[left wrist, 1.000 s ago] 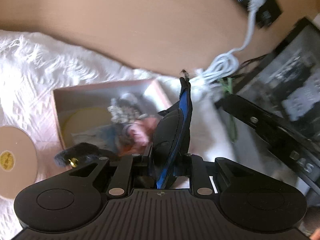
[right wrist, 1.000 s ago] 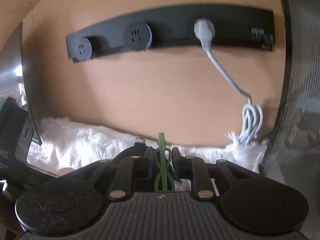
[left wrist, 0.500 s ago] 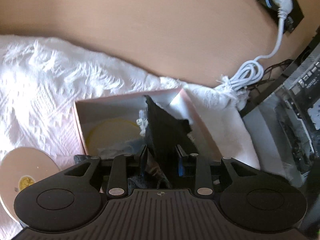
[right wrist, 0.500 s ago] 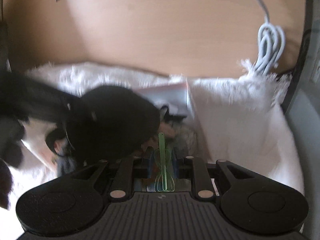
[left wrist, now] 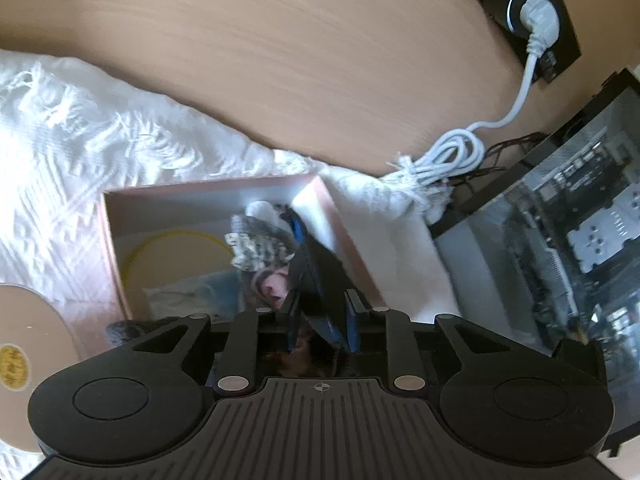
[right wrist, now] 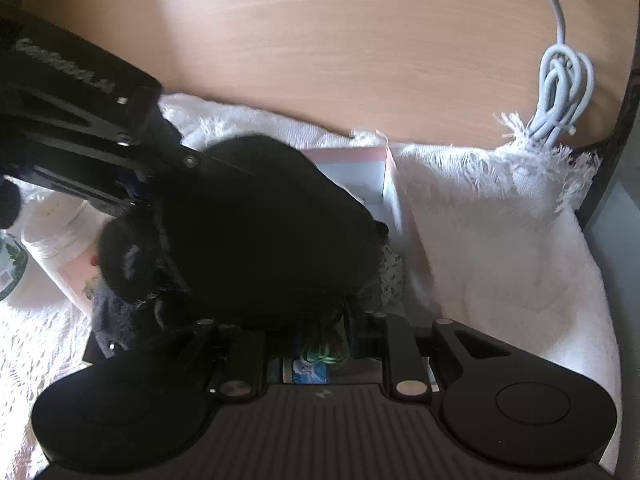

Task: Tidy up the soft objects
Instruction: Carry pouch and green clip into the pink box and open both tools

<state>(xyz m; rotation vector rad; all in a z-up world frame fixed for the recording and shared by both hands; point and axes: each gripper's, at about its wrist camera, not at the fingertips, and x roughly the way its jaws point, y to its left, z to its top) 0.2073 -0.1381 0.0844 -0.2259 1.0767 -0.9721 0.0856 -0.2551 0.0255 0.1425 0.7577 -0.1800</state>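
A pink open box (left wrist: 312, 188) lies on a white fringed cloth (left wrist: 80, 128) and holds several soft items, among them a grey patterned piece (left wrist: 256, 240) and a yellow-rimmed disc (left wrist: 176, 256). My left gripper (left wrist: 320, 320) is shut on a black soft pad with blue trim (left wrist: 320, 280), held over the box's right side. In the right wrist view this black pad (right wrist: 260, 240) fills the middle, with the left gripper's body (right wrist: 80, 120) at the left. My right gripper (right wrist: 320, 340) hangs over the box (right wrist: 388, 184), jaws apart, above a green string (right wrist: 324, 354).
A wooden wall panel (left wrist: 280, 60) rises behind the cloth. A white coiled cable (left wrist: 452, 152) runs to a black socket strip (left wrist: 536, 12). A computer case (left wrist: 580, 220) stands at the right. A tan round lid (left wrist: 28, 364) lies at the left.
The right gripper has dropped toward the box and its jaws have parted from the green string. The left gripper has tilted, still holding the black pad over the box.
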